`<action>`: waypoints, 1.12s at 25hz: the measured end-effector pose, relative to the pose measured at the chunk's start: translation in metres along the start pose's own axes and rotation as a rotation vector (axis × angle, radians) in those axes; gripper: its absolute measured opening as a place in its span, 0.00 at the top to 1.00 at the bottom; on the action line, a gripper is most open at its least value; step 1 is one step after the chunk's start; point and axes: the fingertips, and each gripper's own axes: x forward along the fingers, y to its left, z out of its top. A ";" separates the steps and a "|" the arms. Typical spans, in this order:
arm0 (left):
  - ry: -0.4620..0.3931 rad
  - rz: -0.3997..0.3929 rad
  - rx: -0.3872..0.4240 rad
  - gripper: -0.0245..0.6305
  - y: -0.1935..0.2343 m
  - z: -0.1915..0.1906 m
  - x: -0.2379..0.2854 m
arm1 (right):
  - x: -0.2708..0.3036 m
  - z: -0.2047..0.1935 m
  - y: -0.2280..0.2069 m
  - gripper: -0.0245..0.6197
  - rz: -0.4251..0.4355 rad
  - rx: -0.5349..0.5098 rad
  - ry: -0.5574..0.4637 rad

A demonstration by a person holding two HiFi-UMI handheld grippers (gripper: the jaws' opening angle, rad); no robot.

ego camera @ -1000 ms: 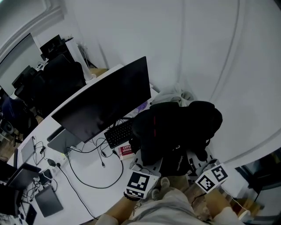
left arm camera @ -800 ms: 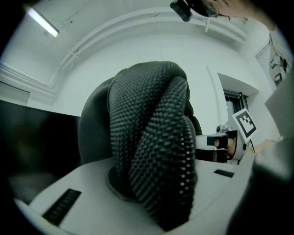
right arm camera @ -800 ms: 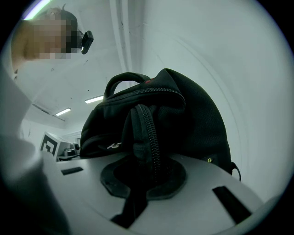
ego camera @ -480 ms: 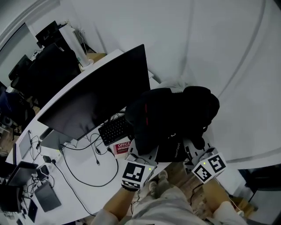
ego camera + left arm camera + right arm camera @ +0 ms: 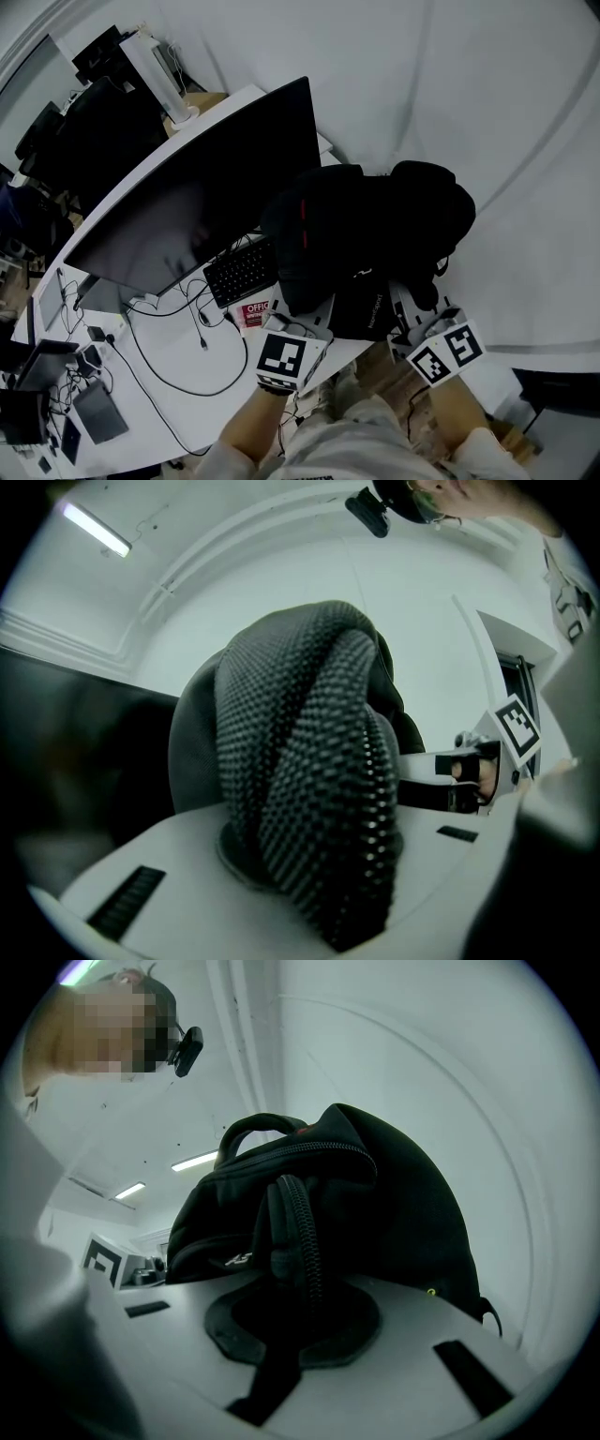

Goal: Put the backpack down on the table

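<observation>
While the black backpack (image 5: pixel 366 234) hangs between the two grippers, it sits over the right end of the white bench (image 5: pixel 187 375), its left flank above the end of the keyboard (image 5: pixel 239 272). Whether its base already touches the bench I cannot tell; the bag's own bulk hides that.

- Left gripper (image 5: pixel 302 326): jaws clamped on the padded mesh shoulder strap (image 5: pixel 300 761), which bulges up thick between them.
- Right gripper (image 5: pixel 412 314): jaws clamped on a narrower ribbed strap (image 5: pixel 295 1232), the bag's body rising behind it.
- Around it: big monitor (image 5: pixel 197 197) just to the left, a red-and-white box (image 5: pixel 253 312) by the keyboard, loose cables (image 5: pixel 202 361) across the near bench.

Risks, as I judge them:
- The bag looks partly past the bench's right edge, with floor (image 5: pixel 375 370) showing below. Released there, it could tip off.
- Set too far left, it would land on the keyboard or nudge the monitor.
- Soft straps are the only hold, so the body may swing or sag unevenly.

Views: only the head view shows the bench and its clutter. The gripper views alone show each clamp, and the right one shows the carry handle (image 5: pixel 258 1129) standing free on top.
</observation>
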 end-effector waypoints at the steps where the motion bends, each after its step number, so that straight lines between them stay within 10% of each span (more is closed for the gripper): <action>1: 0.004 0.000 -0.001 0.88 0.000 0.001 0.003 | 0.001 -0.001 -0.003 0.91 -0.003 0.007 -0.007; 28: -0.021 0.037 0.141 0.86 0.006 -0.050 0.040 | 0.003 -0.047 -0.041 0.87 -0.148 -0.119 -0.152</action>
